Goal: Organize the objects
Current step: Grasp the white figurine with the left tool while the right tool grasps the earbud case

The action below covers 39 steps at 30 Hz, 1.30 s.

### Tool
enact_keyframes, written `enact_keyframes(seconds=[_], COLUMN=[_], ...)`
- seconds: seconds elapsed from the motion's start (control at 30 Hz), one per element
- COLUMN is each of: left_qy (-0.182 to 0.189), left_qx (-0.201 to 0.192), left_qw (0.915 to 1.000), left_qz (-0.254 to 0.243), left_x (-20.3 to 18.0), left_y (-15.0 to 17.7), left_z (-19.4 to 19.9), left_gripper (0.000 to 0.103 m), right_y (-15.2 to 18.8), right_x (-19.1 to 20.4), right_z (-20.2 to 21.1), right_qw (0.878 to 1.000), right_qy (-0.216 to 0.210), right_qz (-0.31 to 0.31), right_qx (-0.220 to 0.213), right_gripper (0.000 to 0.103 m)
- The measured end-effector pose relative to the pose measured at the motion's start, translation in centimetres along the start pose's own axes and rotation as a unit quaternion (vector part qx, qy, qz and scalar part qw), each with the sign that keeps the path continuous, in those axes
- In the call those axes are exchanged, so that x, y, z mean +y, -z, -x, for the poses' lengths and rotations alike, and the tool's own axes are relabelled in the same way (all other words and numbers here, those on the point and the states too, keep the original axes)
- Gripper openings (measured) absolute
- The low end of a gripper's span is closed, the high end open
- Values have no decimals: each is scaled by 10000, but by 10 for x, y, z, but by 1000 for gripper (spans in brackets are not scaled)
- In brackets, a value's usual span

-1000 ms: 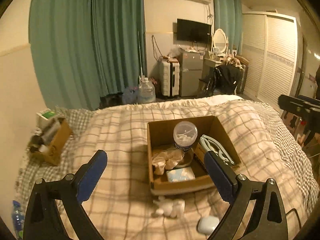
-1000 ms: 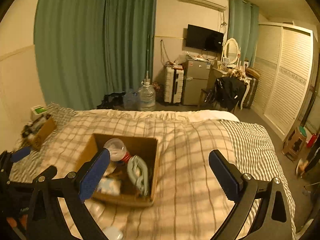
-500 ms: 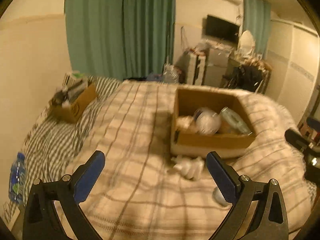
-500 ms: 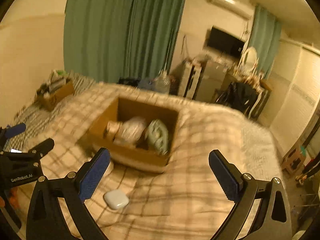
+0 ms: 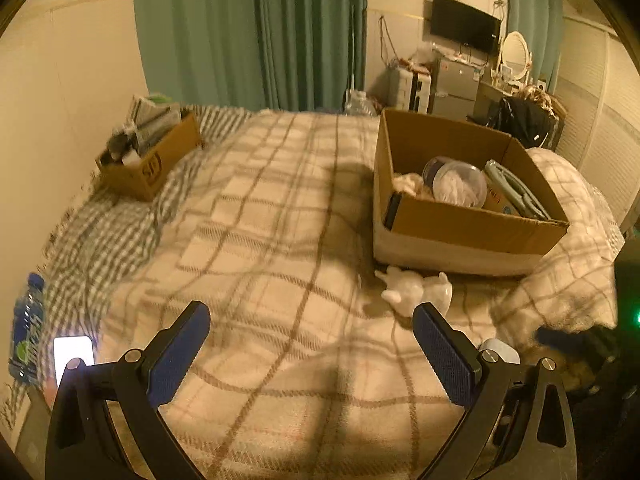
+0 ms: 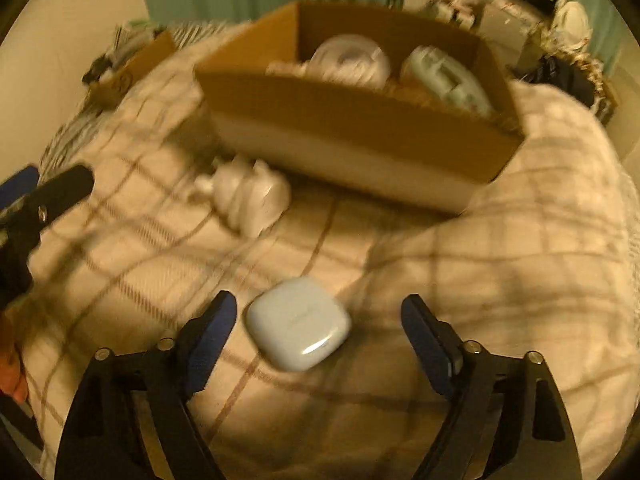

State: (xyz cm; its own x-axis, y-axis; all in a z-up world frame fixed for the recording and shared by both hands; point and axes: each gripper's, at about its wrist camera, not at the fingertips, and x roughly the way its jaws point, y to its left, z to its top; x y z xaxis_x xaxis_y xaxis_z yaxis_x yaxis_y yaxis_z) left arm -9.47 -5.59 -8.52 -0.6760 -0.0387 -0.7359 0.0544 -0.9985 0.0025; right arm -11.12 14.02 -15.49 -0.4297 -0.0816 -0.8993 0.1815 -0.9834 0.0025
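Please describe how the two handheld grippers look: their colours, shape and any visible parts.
Both are alike. The left gripper and the right gripper each have a black frame that splits into two curved arms with triangular cut-outs. Each arm ends in a flat finger with a blue textured pad. Small silver screws sit at the finger bases. No cables or sleeves are visible.

Green curtains (image 5: pixel 280 32), plaid bed (image 5: pixel 260 240), wall television (image 5: pixel 466 22), possibly fridge (image 5: pixel 456 88)

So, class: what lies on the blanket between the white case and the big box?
A white figurine, lying just before the box; beyond the case. The right wrist view shows it best.
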Motion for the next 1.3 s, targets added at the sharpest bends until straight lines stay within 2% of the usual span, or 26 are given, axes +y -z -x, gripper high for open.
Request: enact_keyframes(seconds=[0.13, 0.17, 0.33, 0.47, 0.53, 0.63, 0.73, 0.87, 1.0, 1.07, 1.17, 1.2, 1.3], left_qy=[83, 99, 176, 209, 293, 469, 467, 578, 625, 596, 741, 782, 649], left_qx=[105, 114, 82, 198, 291, 385, 527, 805, 1147, 1297, 1405, 1456, 1629], left_qw=[9999, 9998, 9997, 9991, 9985, 9972, 9958, 9933, 9891, 9864, 9828, 9819, 9808], left_qz=[99, 88, -136, -315, -350, -440, -593, -595, -682, -817, -937, -924, -858], left_x=[4, 4, -5, -15, -22, -41, -61, -78, -94, -101, -110, -110, -108], left_y=[2, 2, 4, -2, -6, -15, -23, -26, -22, -19, -17, -16, -12], left_z=[-5, -5, 3, 1, -4, -15, -33, -60, -92, -105, -118, -122, -132], left_gripper=[103, 103, 103, 103, 103, 103, 103, 103, 103, 103, 99, 95, 87], right_y=[1, 1, 5, -4, -17, -40, -59, -59, -48, -46, -45, -45, -43], right_x=[4, 4, 2, -18, -35, -57, -77, -91, -92, -89, -88, -88, -89], right_z=[-19, -18, -3, 37, 59, 73, 80, 66, 43, 41, 47, 48, 45], right_qw=[9994, 9994, 9999, 9989, 9963, 9943, 9907, 9910, 9943, 9943, 9921, 9920, 9927], right_qy=[-89, -144, 22, 120, 446, 534, 746, 578, 422, 385, 433, 425, 368], right_qz=[74, 80, 58, -79, -71, -121, -176, -407, -342, -319, -310, -312, -379], right_qx=[317, 320, 108, -439, -726, -910, -1126, -1134, -917, -945, -1132, -1147, -1087], right_gripper=[59, 58, 57, 57, 57, 57, 57, 57, 57, 57, 57, 57, 57])
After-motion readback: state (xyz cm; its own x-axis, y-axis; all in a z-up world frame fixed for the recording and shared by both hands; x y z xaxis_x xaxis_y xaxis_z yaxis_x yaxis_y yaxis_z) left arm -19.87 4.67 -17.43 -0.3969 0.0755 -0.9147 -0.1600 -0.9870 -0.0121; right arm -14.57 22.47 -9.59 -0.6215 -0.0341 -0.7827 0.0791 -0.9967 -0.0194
